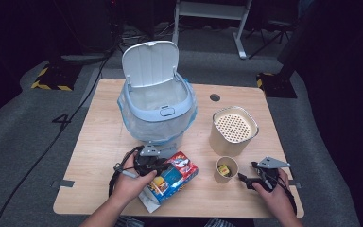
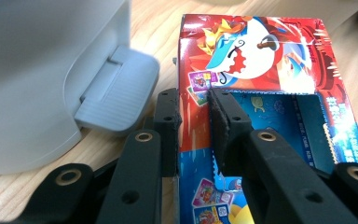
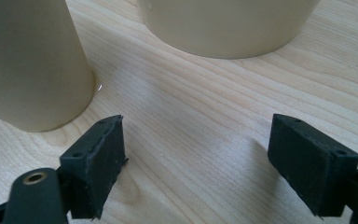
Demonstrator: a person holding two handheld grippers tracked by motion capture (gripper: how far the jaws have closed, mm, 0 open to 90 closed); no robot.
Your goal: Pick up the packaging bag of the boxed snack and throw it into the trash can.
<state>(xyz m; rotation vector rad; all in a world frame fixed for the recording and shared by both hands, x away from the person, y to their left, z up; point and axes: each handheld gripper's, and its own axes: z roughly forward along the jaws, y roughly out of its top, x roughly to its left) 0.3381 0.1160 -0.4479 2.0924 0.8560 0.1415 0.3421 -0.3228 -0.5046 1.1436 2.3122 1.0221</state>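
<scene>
Gripping: the left gripper (image 2: 193,116) has its two black jaws clamped on one side wall of an open, colourful snack box (image 1: 172,180); no earlier frame bears on their motion, so only the clamp is told.
Box and fingers: in the left gripper view the box's red and blue printed wall stands upright between the pads; the left finger (image 2: 168,116) presses its outer face, the right finger (image 2: 228,123) sits inside the box's open blue cavity.
Box position: it lies on its side on the wooden table (image 1: 99,142), near the front edge, just in front of the bin and left of the paper cup. A pale flap or wrapper sticks out at its near end.
Left hand: the left hand (image 1: 130,182) holds its gripper just left of the box.
Bin: a white step bin (image 1: 158,111) with a blue liner stands mid-table, lid raised; its grey pedal (image 2: 116,93) is just beside the box.
Right gripper: the right gripper (image 3: 196,158) rests low over bare wood, jaws wide apart, nothing between them.
Paper cup: a small paper cup (image 1: 226,169) stands just left of the right gripper, with something yellow inside.
Container: a taller cream container (image 1: 233,130) with a perforated top stands behind the cup.
</scene>
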